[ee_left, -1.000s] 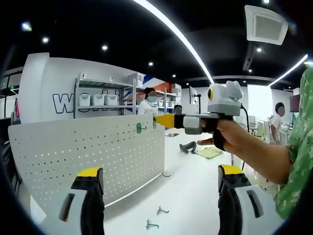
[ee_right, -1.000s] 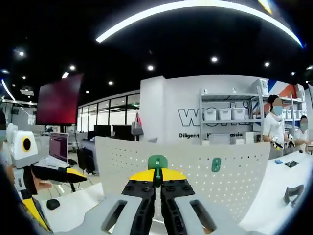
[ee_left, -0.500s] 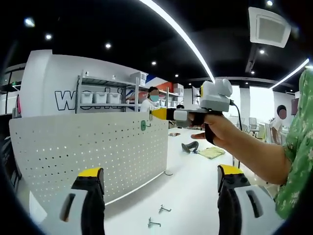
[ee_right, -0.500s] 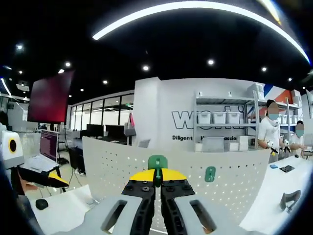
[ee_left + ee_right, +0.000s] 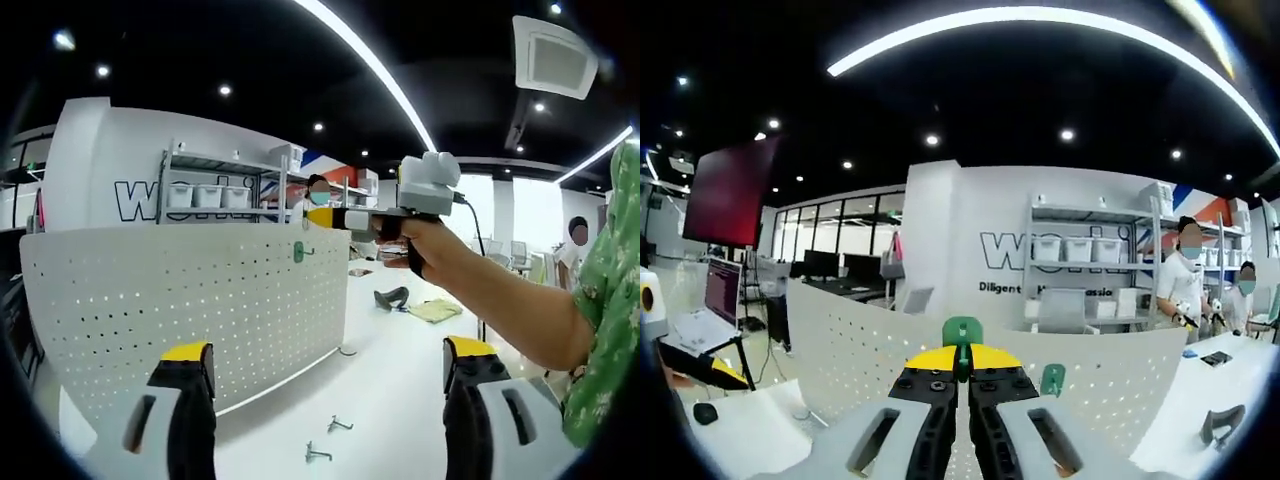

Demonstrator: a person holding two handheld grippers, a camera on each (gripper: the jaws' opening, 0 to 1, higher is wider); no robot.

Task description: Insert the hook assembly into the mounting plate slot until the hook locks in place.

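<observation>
A white perforated mounting plate (image 5: 190, 310) stands upright on the white table, and one green hook (image 5: 298, 252) hangs near its top right. My left gripper (image 5: 325, 365) stands open low in front of it, holding nothing. A hand holds my right gripper (image 5: 322, 217) at the plate's top edge, just right of and above that green hook. In the right gripper view, my right gripper (image 5: 962, 352) is shut on a green hook assembly (image 5: 962, 330), close to the plate (image 5: 860, 335). The mounted green hook (image 5: 1052, 379) sits lower right of it.
Two loose metal hooks (image 5: 337, 425) lie on the table (image 5: 400, 400) in front of the plate. A dark object (image 5: 390, 297) and a yellow cloth (image 5: 433, 311) lie further back. Shelves with white bins (image 5: 1080, 250) and people stand behind. A laptop desk (image 5: 710, 320) is at the left.
My right gripper with the green hook assembly has moved left and closer to the plate's top edge. The left gripper has stayed open and nearly still.
</observation>
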